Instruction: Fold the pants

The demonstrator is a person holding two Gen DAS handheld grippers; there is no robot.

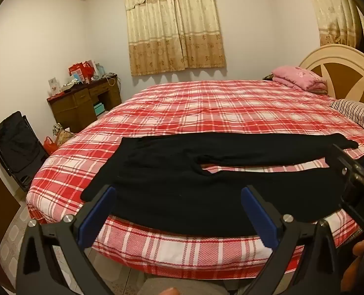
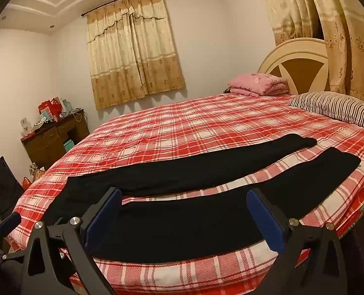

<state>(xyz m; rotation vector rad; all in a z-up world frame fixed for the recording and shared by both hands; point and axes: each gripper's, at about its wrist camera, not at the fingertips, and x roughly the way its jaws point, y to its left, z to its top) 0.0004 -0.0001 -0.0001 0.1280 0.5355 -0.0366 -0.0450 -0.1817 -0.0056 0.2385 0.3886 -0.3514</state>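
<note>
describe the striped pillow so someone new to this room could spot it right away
Start at the big bed with the red and white plaid cover and go to its head end by the cream and brown headboard. The dark and white striped pillow lies there; the folded pink blanket beside it is plain pink.

Both wrist views look across the bed (image 1: 206,103) from its near edge, sharing the black pants (image 2: 182,172).

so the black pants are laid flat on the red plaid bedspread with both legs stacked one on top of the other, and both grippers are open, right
Not quite. The black pants lie flat on the red plaid bedspread, but the two legs lie side by side with a strip of bedspread showing between them, as the right wrist view shows. The left gripper and right gripper are both open.
</note>
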